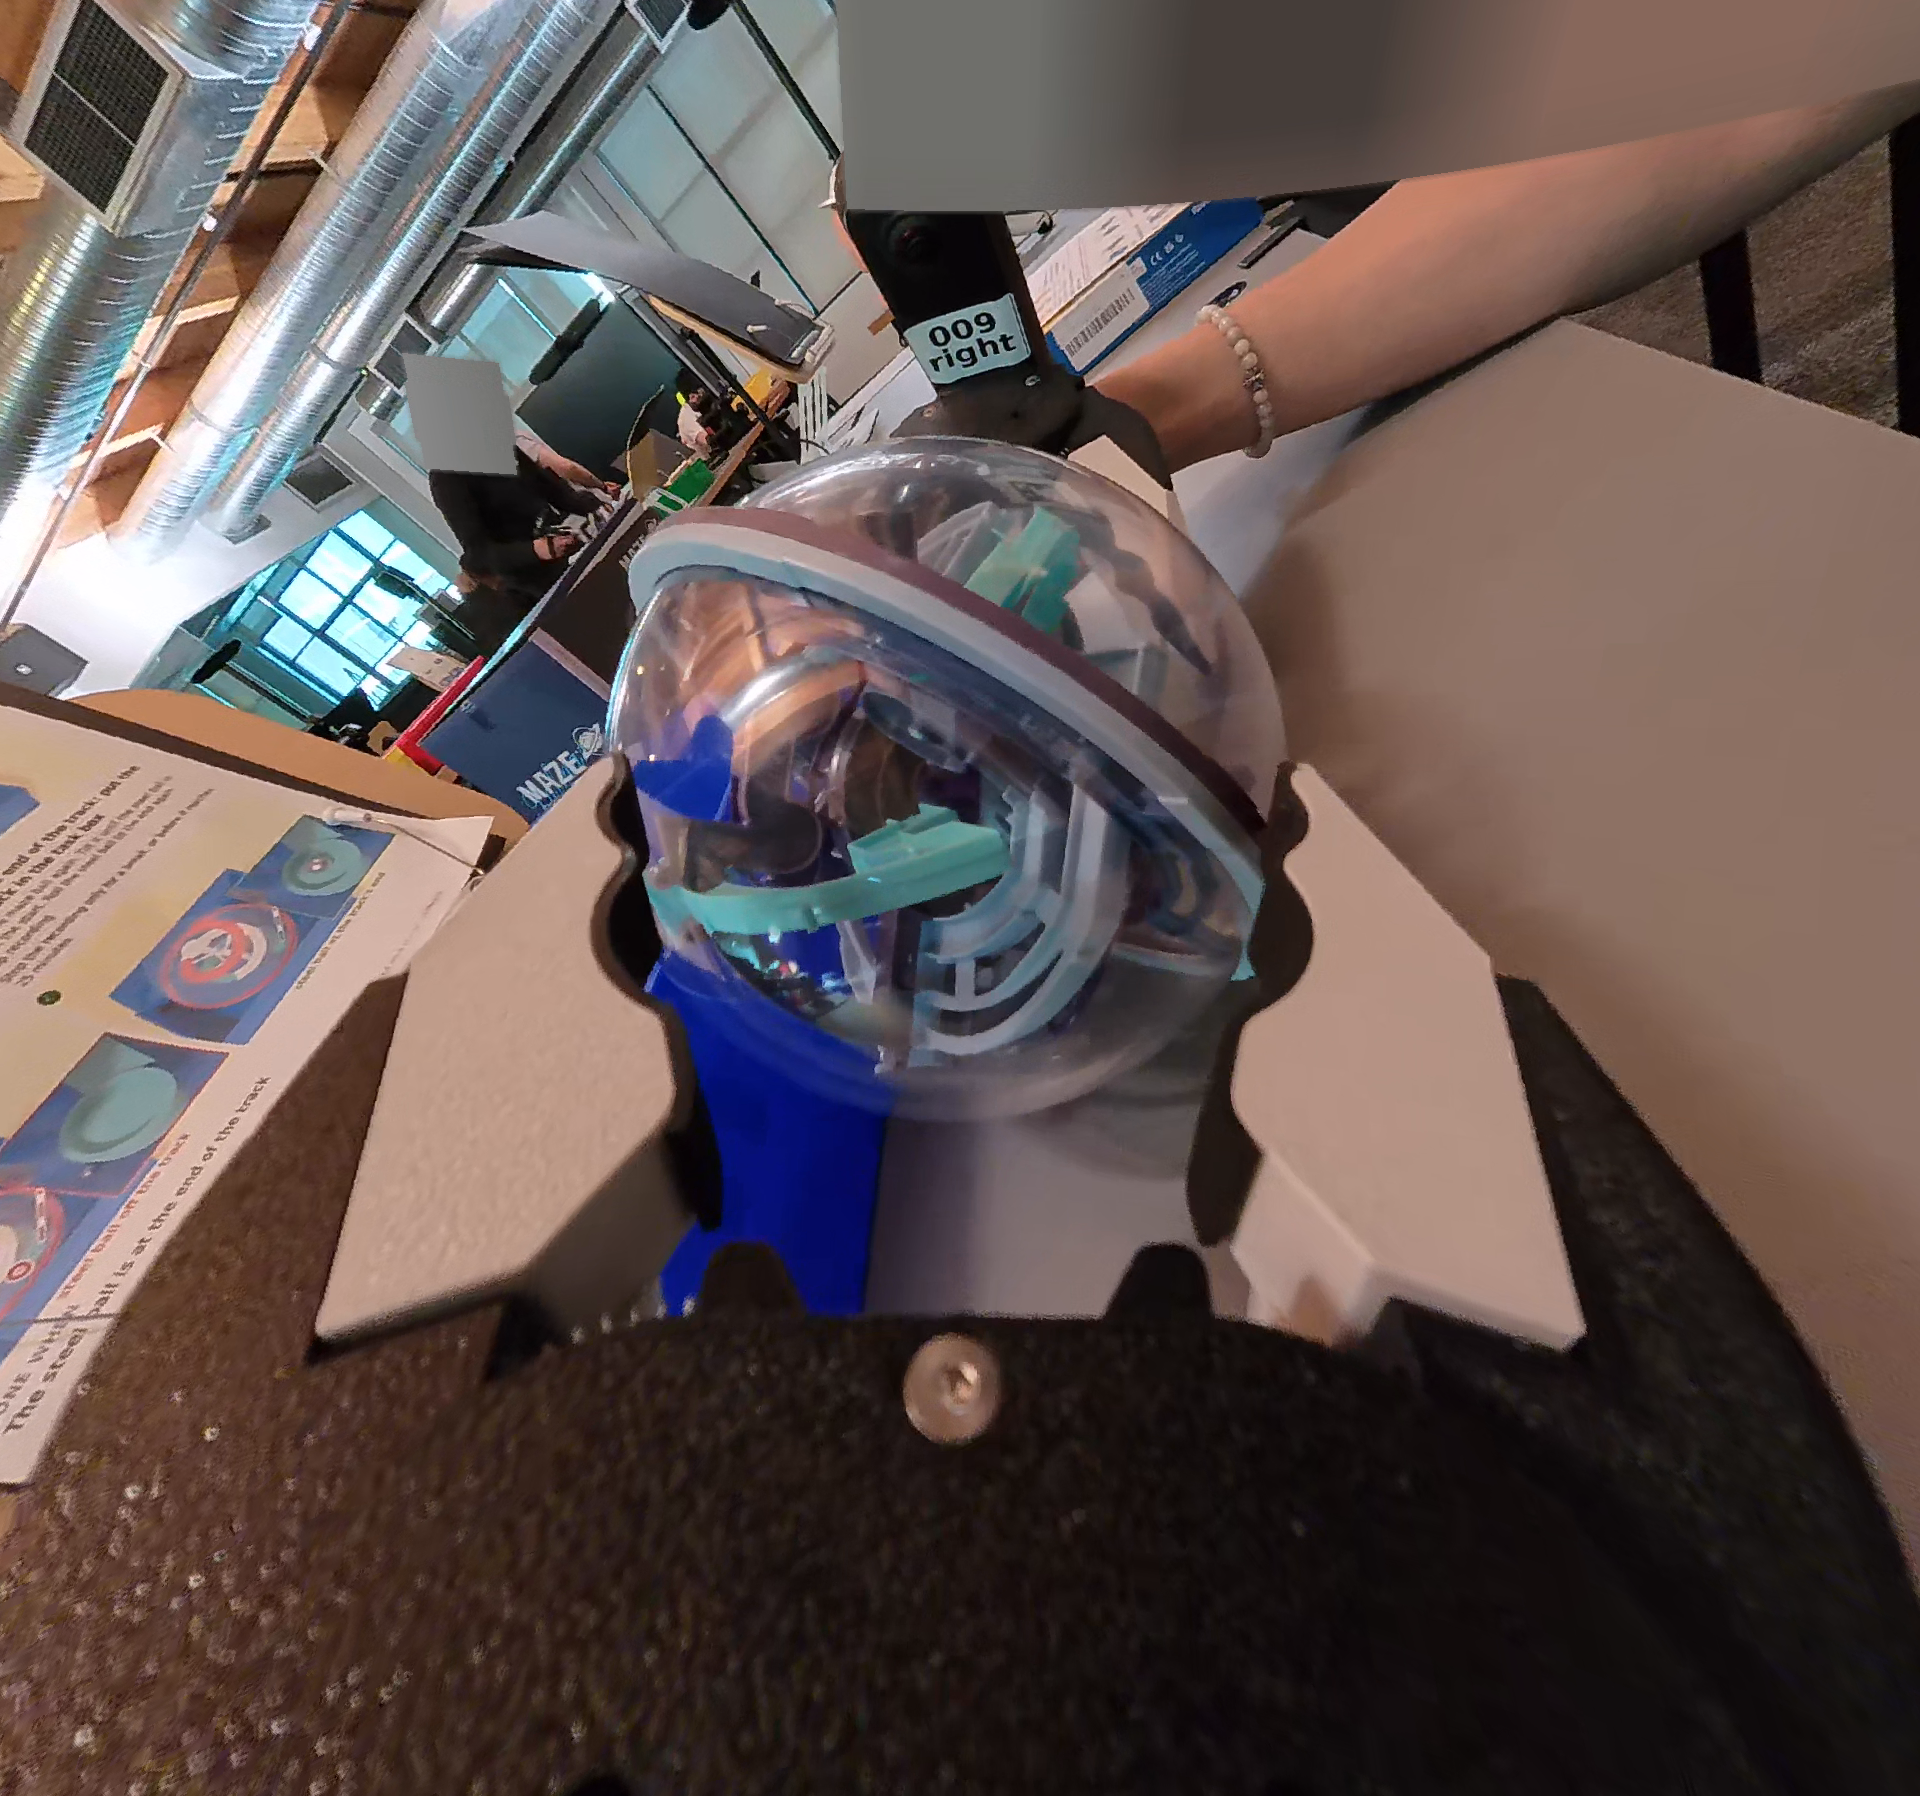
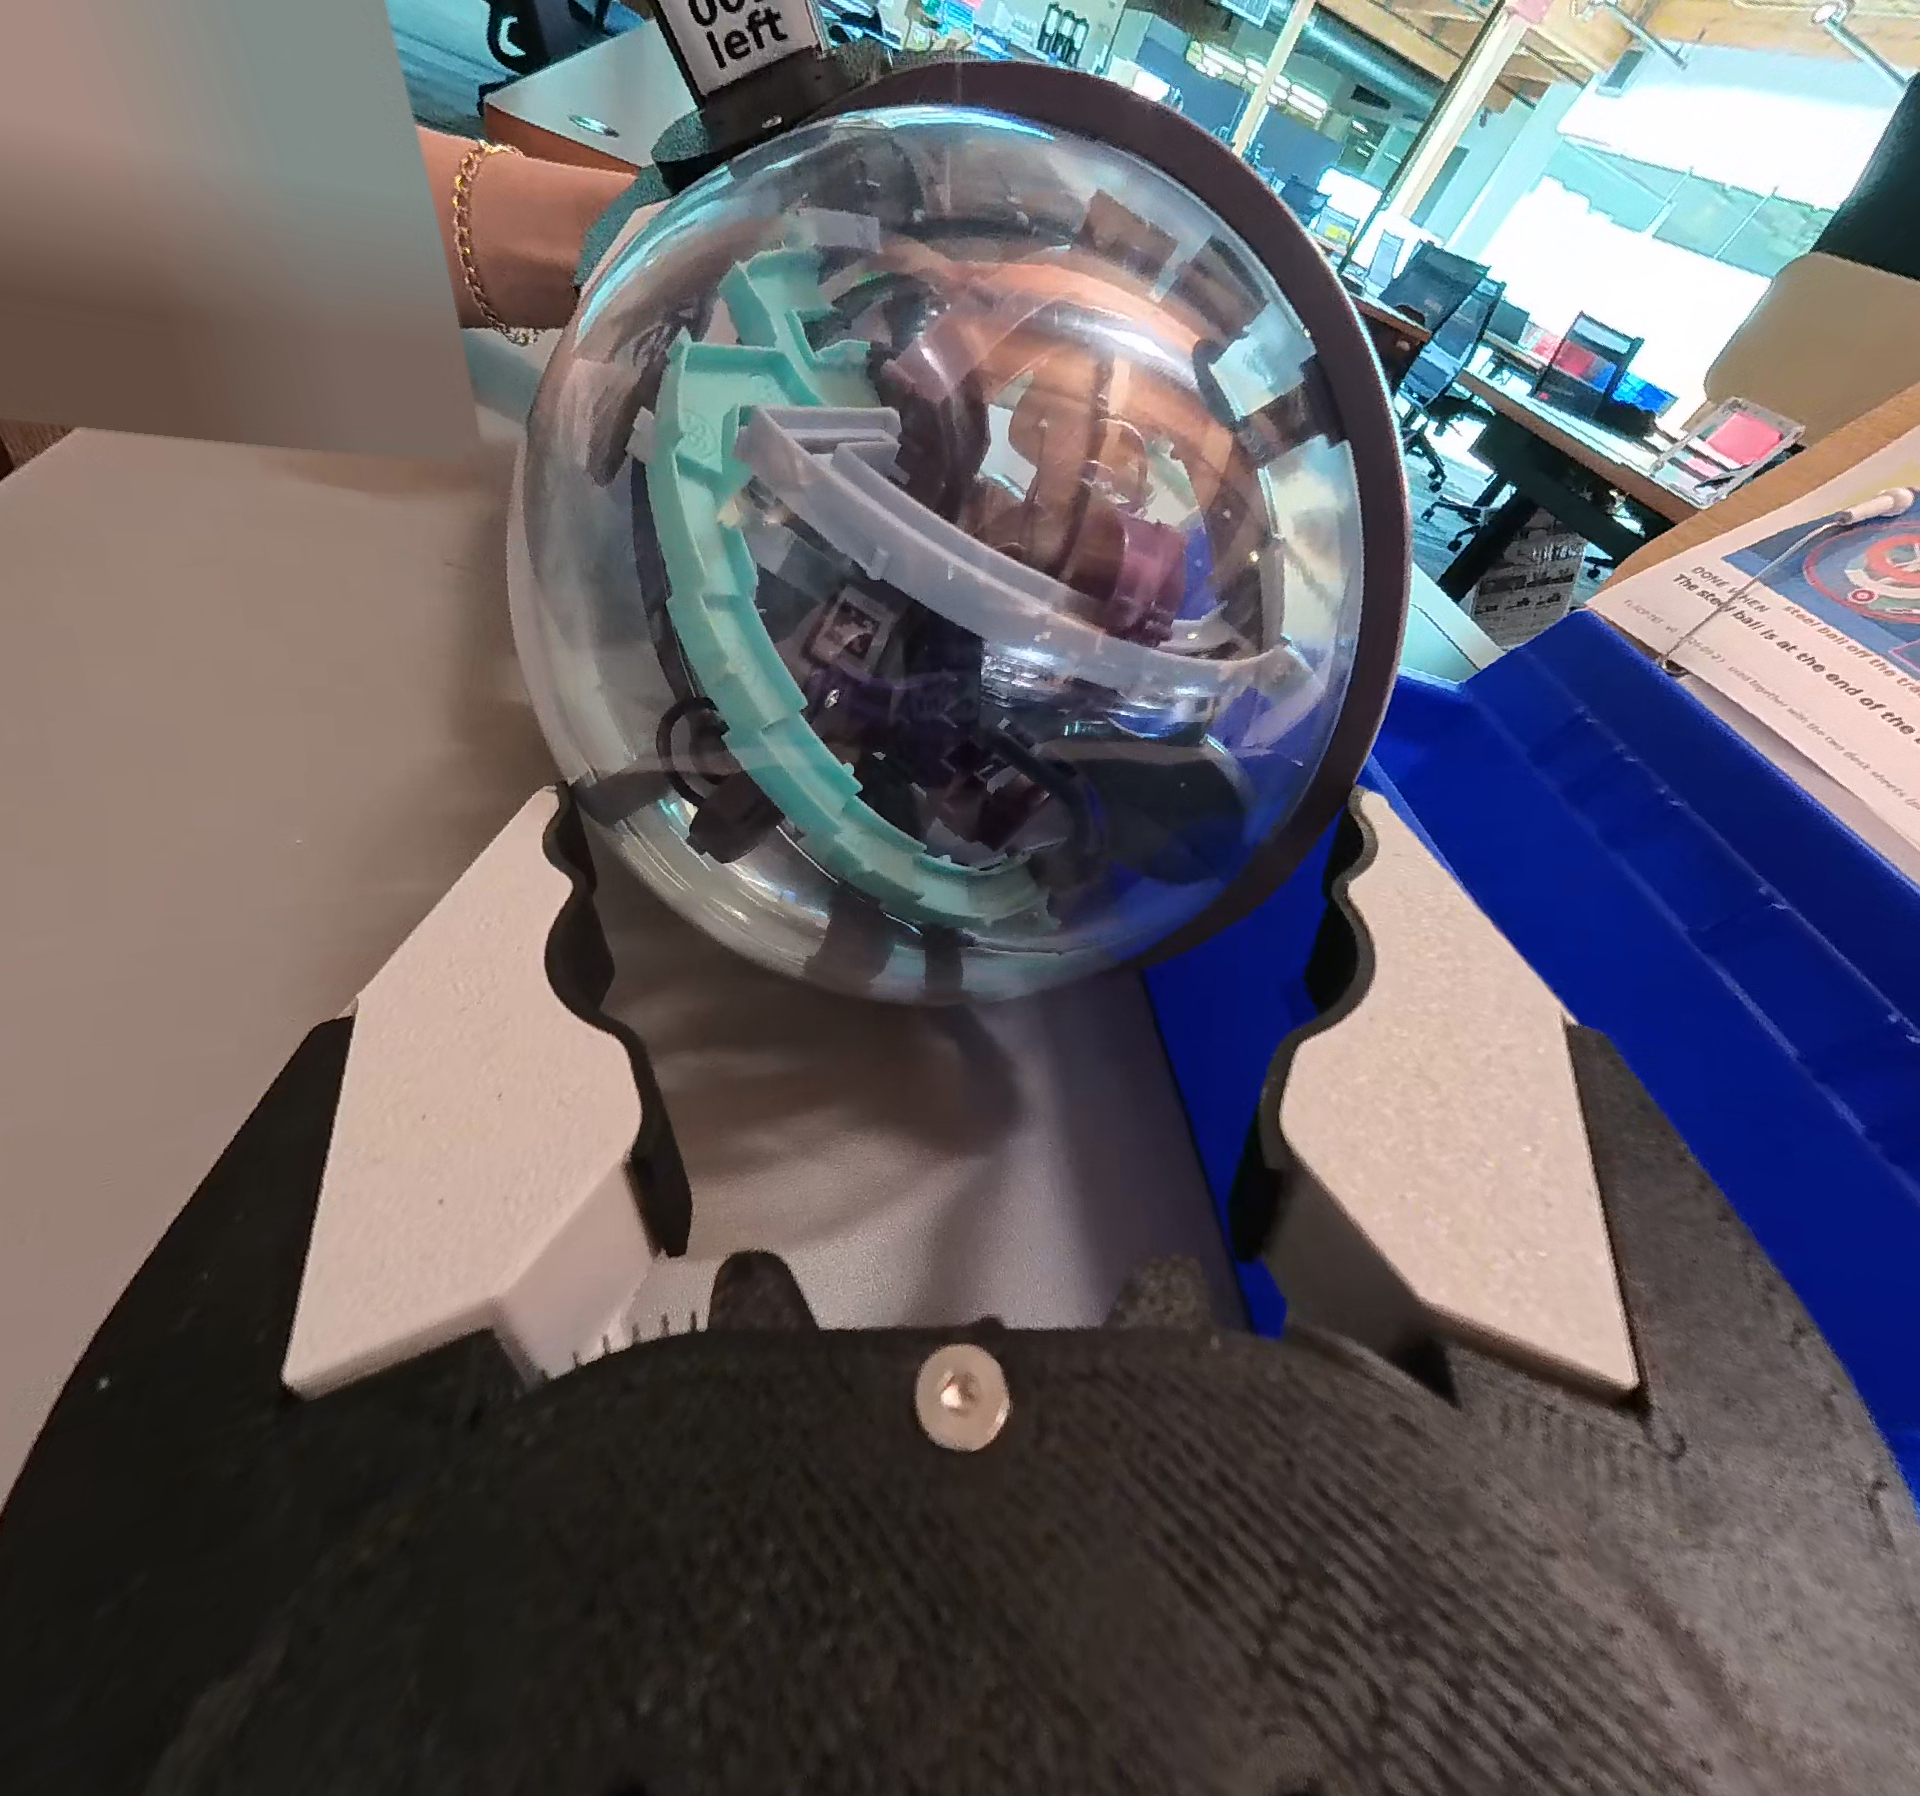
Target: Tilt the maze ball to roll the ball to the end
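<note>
Steadiness matters: my left tool (image 1: pixel 940 925) and right tool (image 2: pixel 961 899) both clamp the clear plastic maze sphere (image 2: pixel 940 541); I should tilt slowly toward 3 o'clock.

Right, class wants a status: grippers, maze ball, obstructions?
Left gripper and right gripper both clamp maze ball, lifted, tilted. Steel ball not visible. Nothing obstructing.

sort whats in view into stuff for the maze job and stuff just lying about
For the job:
maze ball
left claw
right claw

Lying about:
blue bin
instruction sheet
white table
</note>
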The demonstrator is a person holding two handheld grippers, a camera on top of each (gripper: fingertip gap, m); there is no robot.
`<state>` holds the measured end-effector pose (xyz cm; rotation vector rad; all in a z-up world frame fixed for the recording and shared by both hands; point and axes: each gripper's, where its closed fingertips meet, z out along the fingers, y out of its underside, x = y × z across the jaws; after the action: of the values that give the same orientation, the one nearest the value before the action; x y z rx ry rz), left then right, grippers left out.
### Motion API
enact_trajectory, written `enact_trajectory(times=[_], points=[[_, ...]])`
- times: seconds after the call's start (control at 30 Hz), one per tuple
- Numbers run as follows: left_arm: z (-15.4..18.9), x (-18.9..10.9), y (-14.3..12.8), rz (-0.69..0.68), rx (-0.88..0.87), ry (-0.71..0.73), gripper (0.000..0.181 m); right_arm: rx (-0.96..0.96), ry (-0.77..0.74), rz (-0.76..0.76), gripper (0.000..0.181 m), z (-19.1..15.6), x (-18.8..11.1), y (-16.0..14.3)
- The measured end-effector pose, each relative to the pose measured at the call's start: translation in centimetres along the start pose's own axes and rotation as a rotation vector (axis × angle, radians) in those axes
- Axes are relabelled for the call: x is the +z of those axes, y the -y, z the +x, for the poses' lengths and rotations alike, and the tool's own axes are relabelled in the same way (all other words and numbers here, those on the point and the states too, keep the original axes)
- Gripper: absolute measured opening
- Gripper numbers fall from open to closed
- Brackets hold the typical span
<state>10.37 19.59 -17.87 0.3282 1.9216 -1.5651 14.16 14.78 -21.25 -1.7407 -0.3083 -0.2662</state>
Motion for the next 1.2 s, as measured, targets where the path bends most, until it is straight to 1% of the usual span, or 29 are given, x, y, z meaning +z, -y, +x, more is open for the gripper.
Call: enact_trajectory(times=[0.1, 0.23, 0.37, 0.7, 0.87, 0.9, 0.93, 1.03, 1.2], points=[[0.0, 0.0, -0.1, -0.004, 0.005, 0.005, 0.115, 0.0, -0.007, -0.012, 0.136, 0.0, 0.0, 0.0], [-0.1, -0.1, -0.6, -0.04, 0.051, 0.02, 0.115, -0.047, -0.047, -0.047, 0.137, 0.1, 0.1, 0.2], [-0.1, 0.3, -0.2, -0.019, 0.039, 0.029, 0.115, -0.049, -0.057, -0.067, 0.142, 0.1, 0.3, -0.2], [0.0, 0.5, 0.3, 0.003, 0.009, 0.023, 0.112, -0.044, -0.033, -0.061, 0.141, 0.2, 0.1, -0.5], [-0.1, 0.1, 0.5, 0.029, -0.031, 0.012, 0.108, -0.016, -0.016, -0.054, 0.137, 0.1, -0.1, -0.7], [-0.1, 0.0, 0.5, 0.032, -0.032, 0.01, 0.107, -0.008, 0.009, -0.057, 0.13, -0.3, -0.1, -0.9], [-0.1, 0.0, 0.5, 0.031, -0.03, 0.01, 0.107, 0.004, 0.007, -0.057, 0.129, -0.2, -0.1, -1.0], [-0.1, -0.1, 0.5, 0.028, -0.026, 0.009, 0.107, 0.003, 0.005, -0.05, 0.129, -0.2, -0.1, -0.9], [0.0, 0.0, 0.4, 0.017, 0.006, 0.014, 0.107, -0.029, -0.012, -0.081, 0.129, -0.1, -0.2, -0.9]])
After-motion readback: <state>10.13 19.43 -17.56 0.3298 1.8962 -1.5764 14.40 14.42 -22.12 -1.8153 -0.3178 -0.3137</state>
